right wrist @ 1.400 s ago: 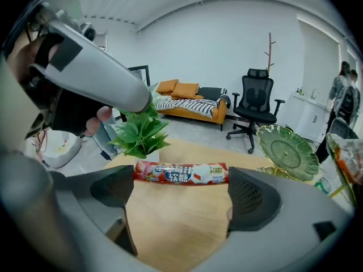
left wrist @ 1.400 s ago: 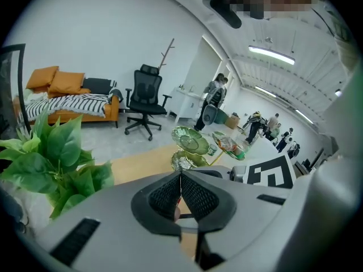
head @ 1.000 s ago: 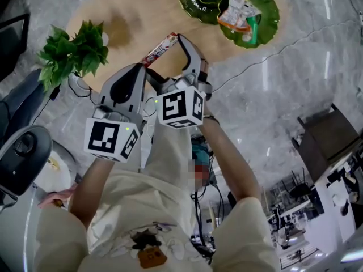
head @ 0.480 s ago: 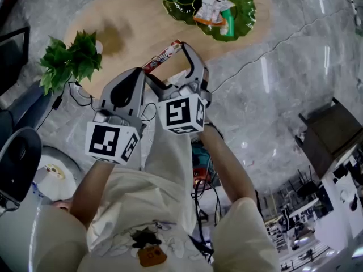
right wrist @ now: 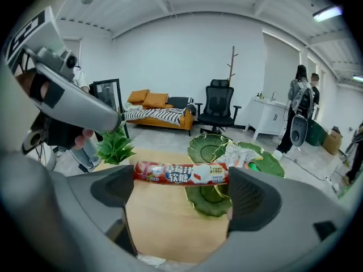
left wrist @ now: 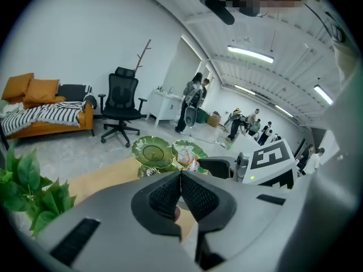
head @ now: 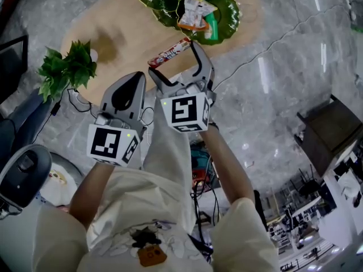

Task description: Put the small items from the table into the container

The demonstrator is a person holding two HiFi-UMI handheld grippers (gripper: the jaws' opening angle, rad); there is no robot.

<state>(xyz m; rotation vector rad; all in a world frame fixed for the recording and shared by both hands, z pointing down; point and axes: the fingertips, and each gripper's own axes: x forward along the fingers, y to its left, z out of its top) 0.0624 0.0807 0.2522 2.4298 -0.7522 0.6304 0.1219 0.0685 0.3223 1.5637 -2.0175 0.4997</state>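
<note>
My right gripper (head: 173, 60) is shut on a long red-and-white candy bar (head: 169, 52), held end to end between the jaw tips above the wooden table (head: 122, 35). The right gripper view shows the bar (right wrist: 180, 173) spanning the jaws, with the green leaf-shaped dishes (right wrist: 211, 147) beyond it. In the head view those dishes (head: 161, 4) lie at the table's far end, and snack packets (head: 194, 11) rest in one. My left gripper (head: 136, 79) is shut on nothing, beside the right one and further from the dishes. Its pads (left wrist: 193, 194) meet in the left gripper view.
A green potted plant (head: 65, 69) stands at the table's left edge, with a cable on the floor by it. Grey marble floor surrounds the table. An office chair (left wrist: 121, 107), an orange sofa (left wrist: 42, 103) and standing people (left wrist: 193, 98) are farther back in the room.
The right gripper has carried the candy bar closer to the green dishes. The left gripper has stayed shut beside it.
</note>
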